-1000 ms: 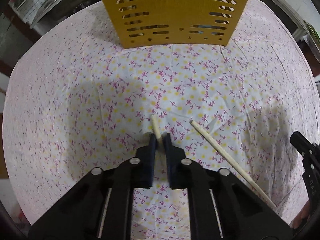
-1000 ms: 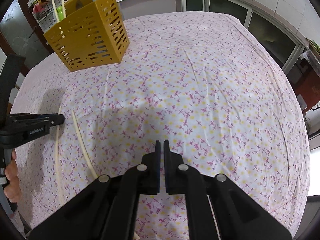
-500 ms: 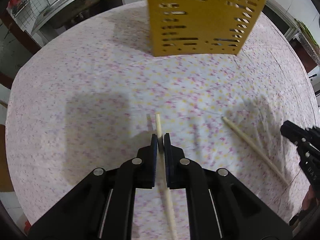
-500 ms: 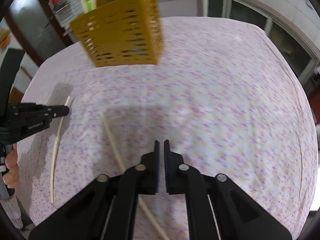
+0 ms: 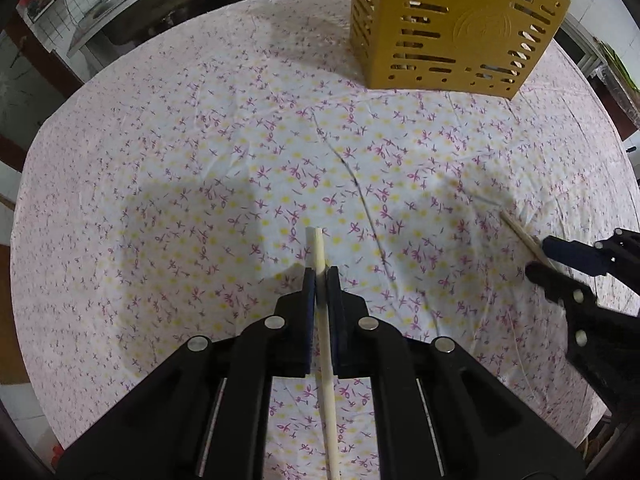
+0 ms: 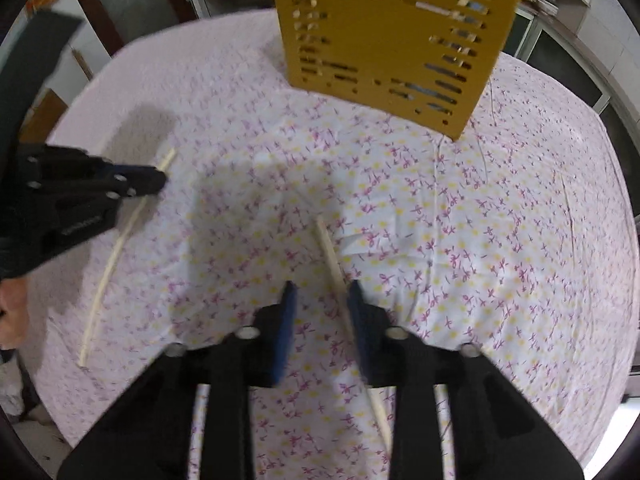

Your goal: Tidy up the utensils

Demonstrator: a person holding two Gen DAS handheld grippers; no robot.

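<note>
My left gripper [image 5: 320, 276] is shut on a pale wooden chopstick [image 5: 319, 248], whose tip sticks out past the fingers; it also shows in the right wrist view [image 6: 108, 264]. My right gripper [image 6: 322, 294] is open, its jaws on either side of a second chopstick [image 6: 330, 248] that lies on the cloth; that chopstick's end shows in the left wrist view [image 5: 518, 230] at the right gripper [image 5: 540, 258]. A yellow slotted utensil holder [image 5: 452, 28] stands at the far side of the table, with several utensils in it; it also shows in the right wrist view [image 6: 392, 36].
The round table is covered with a white floral cloth [image 5: 200, 160]. A steel counter [image 5: 140, 4] and dark cabinets lie beyond the far edge. A hand [image 6: 12, 312] holds the left gripper at the left edge.
My right gripper has opened and moved down over the second chopstick. My left gripper has stayed shut on its chopstick and has turned left, so the holder sits further right in its view.
</note>
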